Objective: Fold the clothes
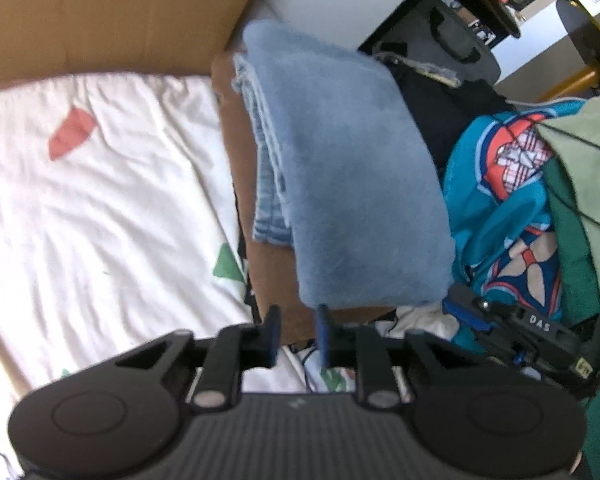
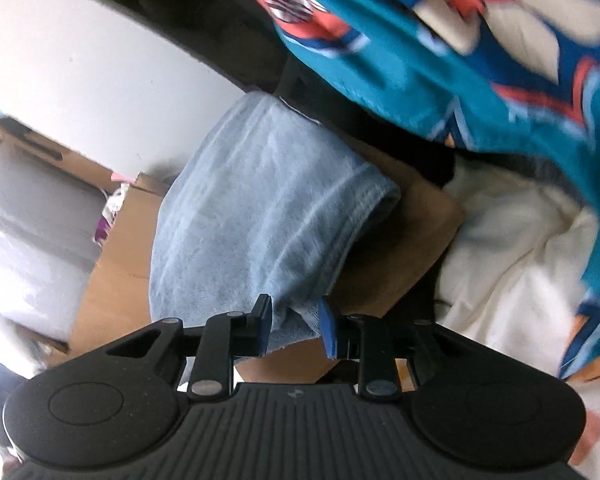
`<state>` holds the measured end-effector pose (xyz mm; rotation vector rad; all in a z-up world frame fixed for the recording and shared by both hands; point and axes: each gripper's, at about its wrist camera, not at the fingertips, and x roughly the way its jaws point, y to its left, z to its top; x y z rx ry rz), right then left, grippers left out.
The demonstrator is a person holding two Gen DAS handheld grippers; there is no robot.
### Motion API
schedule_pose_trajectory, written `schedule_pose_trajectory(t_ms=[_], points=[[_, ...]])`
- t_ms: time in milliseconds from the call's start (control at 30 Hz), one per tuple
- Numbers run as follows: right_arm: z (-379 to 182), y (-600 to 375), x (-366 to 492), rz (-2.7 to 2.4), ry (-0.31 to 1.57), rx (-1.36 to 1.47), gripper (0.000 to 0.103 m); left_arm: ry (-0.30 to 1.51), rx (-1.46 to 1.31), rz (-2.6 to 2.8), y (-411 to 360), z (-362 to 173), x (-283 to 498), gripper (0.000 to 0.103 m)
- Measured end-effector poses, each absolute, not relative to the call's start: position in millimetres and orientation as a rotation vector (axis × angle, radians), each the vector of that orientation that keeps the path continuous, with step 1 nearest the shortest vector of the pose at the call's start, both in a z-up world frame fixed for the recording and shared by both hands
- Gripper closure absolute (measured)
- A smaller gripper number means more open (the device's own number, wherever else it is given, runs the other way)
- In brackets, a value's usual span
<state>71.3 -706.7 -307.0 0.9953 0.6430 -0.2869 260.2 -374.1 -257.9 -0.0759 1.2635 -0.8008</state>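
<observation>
A folded light-blue towel (image 1: 352,176) lies lengthwise over a brown cardboard panel (image 1: 276,280). My left gripper (image 1: 299,314) sits at the towel's near left corner. Its jaws stand a little apart with only cardboard showing between the pads, and the towel edge just meets the tip of the right finger (image 1: 323,320). My right gripper (image 1: 466,308) is at the towel's near right corner. In the right wrist view that gripper (image 2: 294,308) is shut on a corner of the towel (image 2: 256,208), which fills the gap between the blue pads.
A white sheet (image 1: 100,200) with red and green shapes spreads to the left. A teal patterned garment (image 1: 492,200) and green cloth (image 1: 580,220) are piled on the right, with white fabric (image 2: 520,260) below. Dark furniture (image 1: 460,36) stands behind. More cardboard (image 1: 100,12) lies far left.
</observation>
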Motion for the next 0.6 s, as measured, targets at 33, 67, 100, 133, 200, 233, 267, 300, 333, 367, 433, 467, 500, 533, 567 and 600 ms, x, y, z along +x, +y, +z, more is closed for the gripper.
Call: schedule_pose_trajectory(t_ms=[33,67,100,133,200,233,267,300,333,367,433,467,500,533,567,600], points=[[-301.8,-707.9,72.0,-0.295,0.656,0.979,0.072,1.252,-0.07,-0.797,-371.8,-250.3,260.2,0.067],[-295.4,-708.7,72.2,-0.303,0.666,0.965,0.067,1.24,-0.063,-0.787,-369.3,-243.0,260.4,0.061],[-288.5,-709.2,72.1,-0.306,0.672,0.958,0.064,1.226,-0.056,-0.774,-366.2,-235.1,260.4,0.06],[-282.3,-708.8,72.1,-0.308,0.678,0.949,0.054,1.216,-0.053,-0.765,-363.2,-228.3,260.5,0.058],[-267.3,-706.5,74.8,-0.317,0.701,0.904,0.038,1.204,-0.054,-0.745,-356.9,-215.4,260.1,0.055],[-259.8,-705.4,76.1,-0.322,0.712,0.881,0.024,1.198,-0.056,-0.735,-354.0,-208.5,259.6,0.049],[-252.4,-704.2,77.5,-0.326,0.723,0.858,0.011,1.194,-0.056,-0.723,-351.4,-201.6,258.7,0.039],[-245.0,-703.0,78.8,-0.33,0.734,0.836,0.008,1.191,-0.057,-0.71,-348.9,-194.7,257.8,0.035],[-238.5,-701.8,79.6,-0.328,0.75,0.822,0.008,1.189,-0.055,-0.699,-346.2,-187.6,256.6,0.026],[-232.5,-700.5,80.7,-0.325,0.769,0.811,0.007,1.187,-0.053,-0.689,-343.3,-180.2,255.1,0.021],[-220.3,-697.4,82.3,-0.323,0.802,0.788,0.004,1.175,-0.044,-0.677,-339.3,-166.4,252.3,0.02],[-213.0,-695.3,82.5,-0.326,0.815,0.772,0.002,1.171,-0.04,-0.671,-336.8,-159.5,250.6,0.018],[-206.5,-692.9,82.8,-0.33,0.826,0.76,0.001,1.169,-0.036,-0.665,-333.8,-152.4,248.6,0.017],[-200.2,-690.6,83.0,-0.333,0.837,0.749,0.001,1.167,-0.037,-0.659,-330.0,-145.1,246.5,0.013],[-193.5,-688.2,83.4,-0.337,0.848,0.737,0.001,1.165,-0.04,-0.652,-325.5,-137.7,244.2,0.011],[-186.5,-685.9,83.7,-0.338,0.86,0.725,0.001,1.163,-0.042,-0.646,-321.8,-131.4,242.5,0.01]])
